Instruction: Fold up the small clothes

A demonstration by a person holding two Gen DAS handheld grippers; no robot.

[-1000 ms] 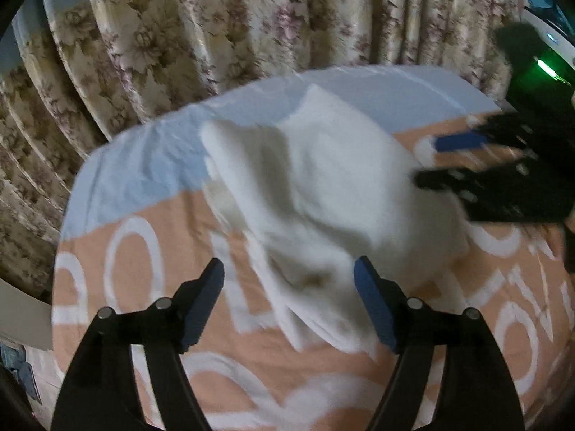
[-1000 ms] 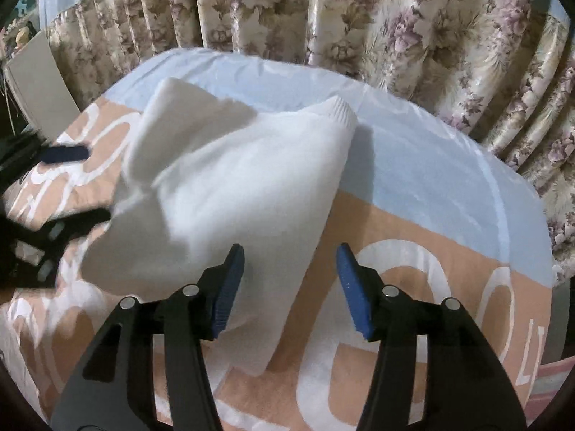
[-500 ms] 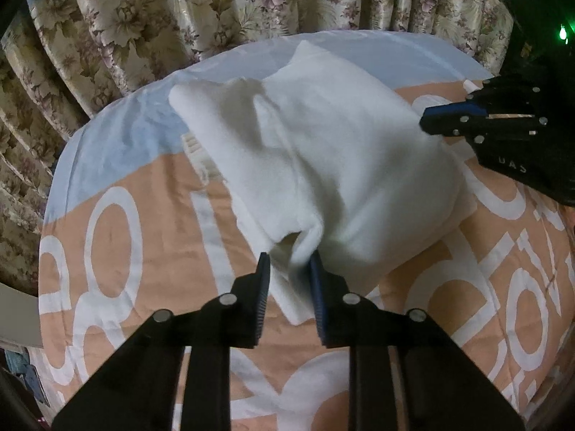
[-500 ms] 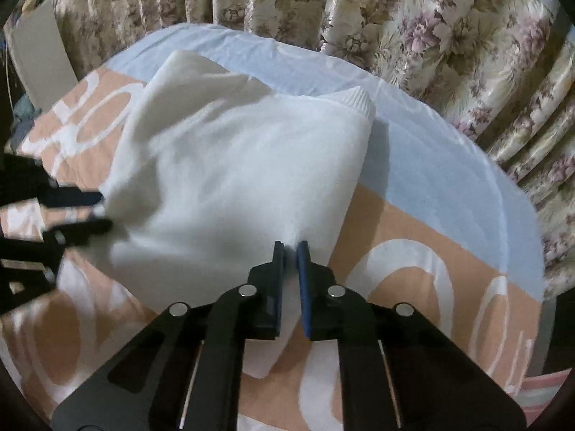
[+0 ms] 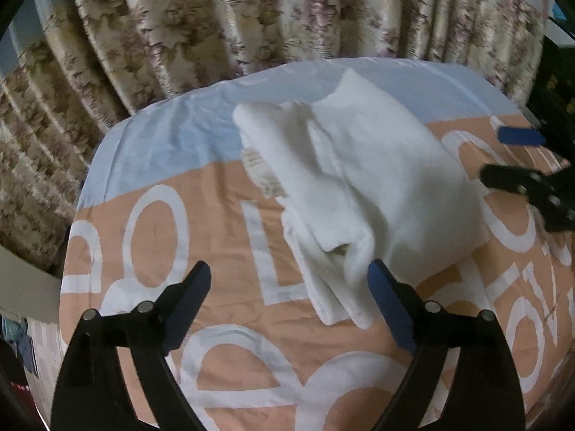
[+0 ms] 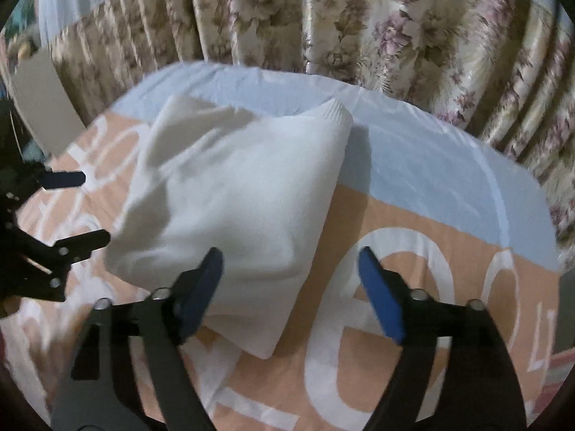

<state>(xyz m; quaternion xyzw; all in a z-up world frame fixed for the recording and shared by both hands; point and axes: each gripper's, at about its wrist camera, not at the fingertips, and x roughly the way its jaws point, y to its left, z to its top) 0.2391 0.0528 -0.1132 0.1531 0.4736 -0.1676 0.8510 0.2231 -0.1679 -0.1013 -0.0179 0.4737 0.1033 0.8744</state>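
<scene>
Where half a second ago both pairs of jaws were pinched shut on the near edge of the white garment [image 5: 363, 183], they have just been opening and now stand wide apart. The left hand-held gripper [image 5: 289, 287] has its blue pads spread to either side of the garment's near left corner; the loose folded tip of the cloth lies between them on the bed, close against the right-hand pad, though whether it touches that pad cannot be told. The right hand-held gripper [image 6: 289, 276] is likewise open: its left pad stands over the near edge of the cloth and its right pad over bare sheet, with the garment's near right corner lying between and below them.

The garment itself has dropped back from the small peak it made in the left pinch and lies flat as a folded, roughly rectangular bundle on the bed sheet [image 5: 222, 237], across the line where the peach part with large white letters meets the pale blue part. Its ribbed hem [image 6: 336, 109] is at the far right corner in the right wrist view, as it was before. A second layer shows along its left side in the left wrist view.

Each gripper appears at the side of the other's view, its jaws also parted. Flowered curtains [image 6: 377, 18] hang behind the bed.
</scene>
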